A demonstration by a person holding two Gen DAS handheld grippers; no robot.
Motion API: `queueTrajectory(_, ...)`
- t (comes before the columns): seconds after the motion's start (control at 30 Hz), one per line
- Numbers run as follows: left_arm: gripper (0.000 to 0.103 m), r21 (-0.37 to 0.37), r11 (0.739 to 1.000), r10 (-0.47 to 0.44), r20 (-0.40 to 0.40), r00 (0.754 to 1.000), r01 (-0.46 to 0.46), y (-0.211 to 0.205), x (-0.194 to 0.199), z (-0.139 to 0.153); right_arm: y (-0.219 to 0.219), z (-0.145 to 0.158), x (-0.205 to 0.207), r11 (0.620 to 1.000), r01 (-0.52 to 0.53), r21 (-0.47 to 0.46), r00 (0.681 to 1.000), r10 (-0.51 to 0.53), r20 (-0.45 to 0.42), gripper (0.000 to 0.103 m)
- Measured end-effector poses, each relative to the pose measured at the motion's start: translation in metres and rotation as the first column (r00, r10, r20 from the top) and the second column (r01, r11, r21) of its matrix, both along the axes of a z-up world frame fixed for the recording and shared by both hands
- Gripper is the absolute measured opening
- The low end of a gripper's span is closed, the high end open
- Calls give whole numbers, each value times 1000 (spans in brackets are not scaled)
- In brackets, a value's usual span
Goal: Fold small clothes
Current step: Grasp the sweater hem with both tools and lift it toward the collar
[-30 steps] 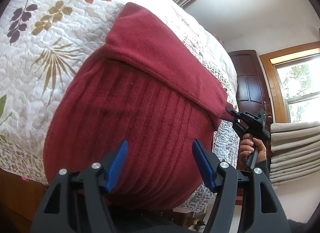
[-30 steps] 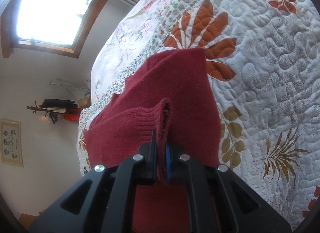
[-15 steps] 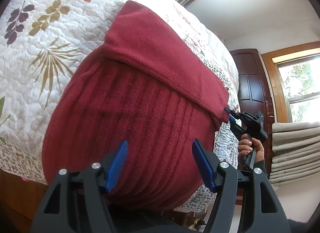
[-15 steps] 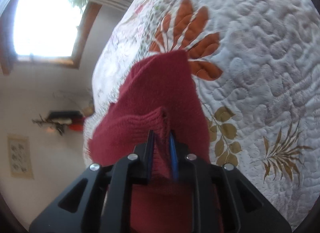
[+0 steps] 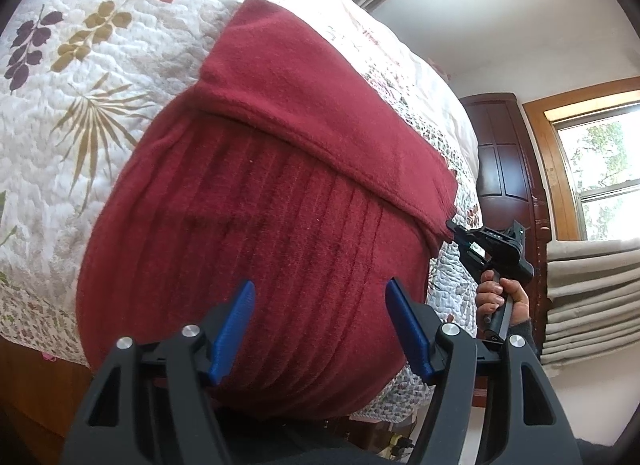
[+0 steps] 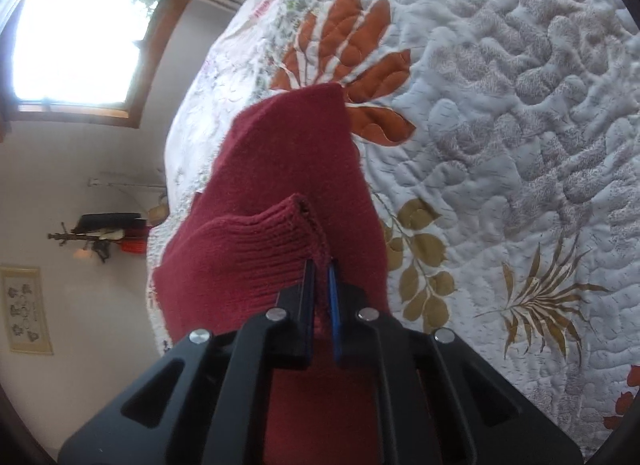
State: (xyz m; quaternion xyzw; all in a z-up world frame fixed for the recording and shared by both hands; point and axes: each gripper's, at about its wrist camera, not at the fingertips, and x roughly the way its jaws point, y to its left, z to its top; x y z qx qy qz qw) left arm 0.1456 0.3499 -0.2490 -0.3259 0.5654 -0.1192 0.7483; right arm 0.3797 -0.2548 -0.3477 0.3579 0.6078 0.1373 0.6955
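Quilted bedding fills most of my left wrist view: a white quilt (image 5: 100,77) printed with rust, olive and purple leaves, running from the upper left down to the lower left edge. On it lies the red sweater (image 5: 260,245), spread across the centre of the frame with a folded band crossing its upper part. My left gripper (image 5: 320,329) hangs over the sweater's lower edge, its blue pads wide apart and holding nothing. At right centre I see my right gripper (image 5: 454,230) pinching the sweater's corner, a hand (image 5: 500,297) around its handle. Behind it stand a dark wooden cabinet (image 5: 504,169) and a wood-framed window (image 5: 600,169).

Through the right wrist view the same quilt (image 6: 500,105) covers the right half. My right gripper (image 6: 320,277) is clamped on the sweater's (image 6: 288,169) ribbed cuff at centre. At upper left is a bright window (image 6: 76,37); a framed picture (image 6: 26,309) hangs at left.
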Motion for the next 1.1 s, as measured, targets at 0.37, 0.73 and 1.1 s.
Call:
queueTrajectory(0.37,92,79,966,250,-37,967,-247,47,-32,-6,33,36,-21,984,-100,-150,983,122,140,16)
queueTrajectory(0.73,99,200,965,184,-51,982,-171,89,-72,-19,-6,28,-66,986,-91,-143,979,115,168,49)
queueTrajectory(1.1,96,129,964,-217,-113,970,231,101,-115,-109,-42,-7,-273,981,-110,-160,992,118,38,65)
